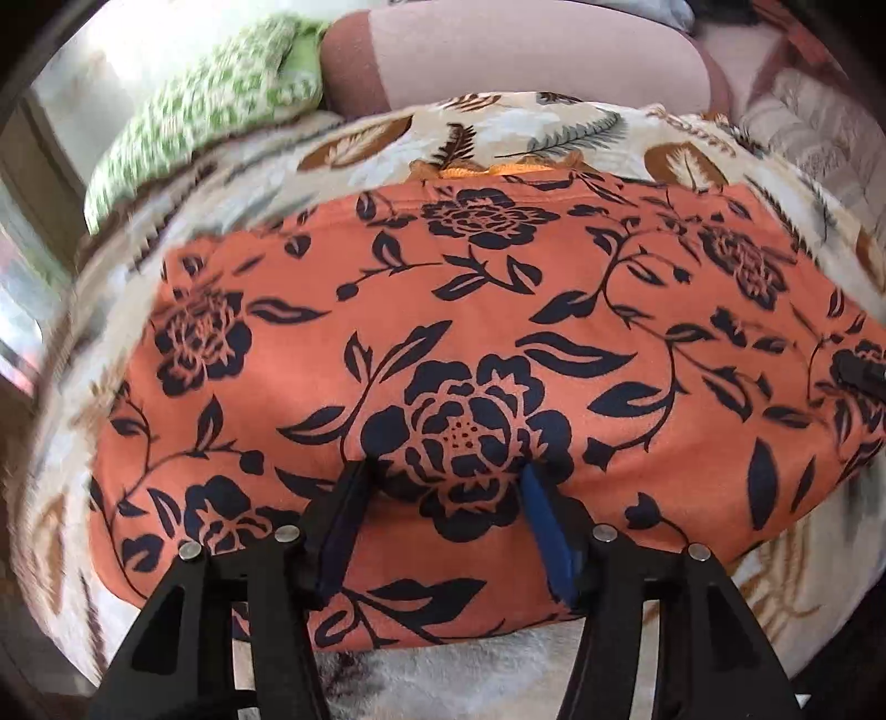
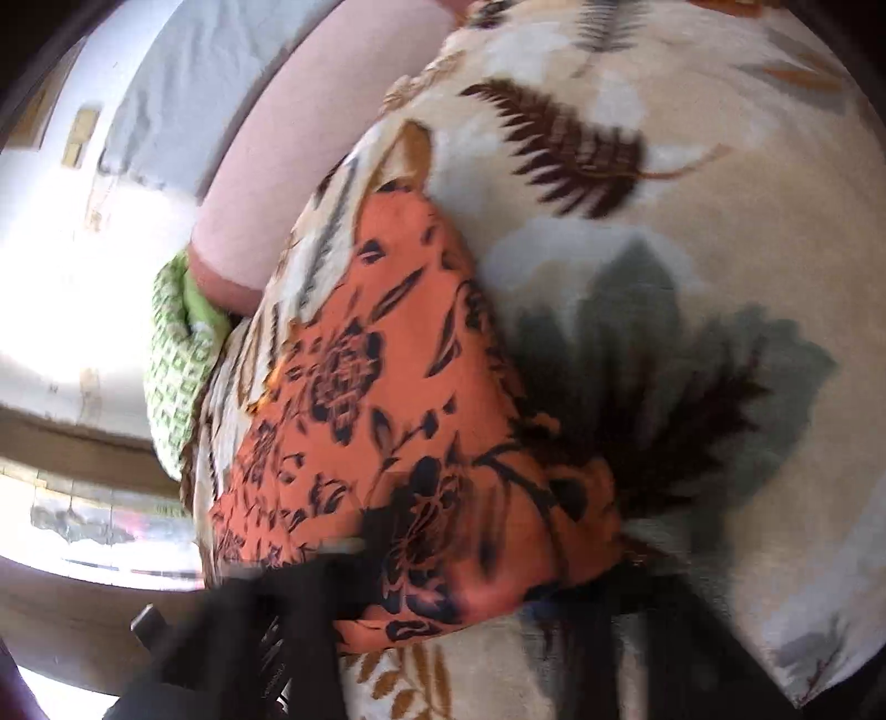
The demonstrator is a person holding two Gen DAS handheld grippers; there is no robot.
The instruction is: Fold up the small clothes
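An orange cloth with dark navy flowers (image 1: 470, 332) lies spread flat on a leaf-print blanket (image 1: 498, 127). My left gripper (image 1: 443, 476) points down onto its near middle. The black fingers with blue pads (image 1: 545, 526) stand apart, tips resting on the fabric and nothing pinched between them. In the right wrist view the same orange cloth (image 2: 387, 387) runs away from my right gripper (image 2: 470, 587), which is heavily blurred. Its dark fingers close around the cloth's near corner, which bunches up there. One fingertip (image 1: 861, 374) of the right gripper shows at the cloth's right edge.
A green and white checked cloth (image 1: 210, 105) lies at the blanket's far left. A pink bolster (image 1: 526, 50) runs along the back of the bed. The bed's edge and a bright floor (image 2: 83, 277) lie to the left in the right wrist view.
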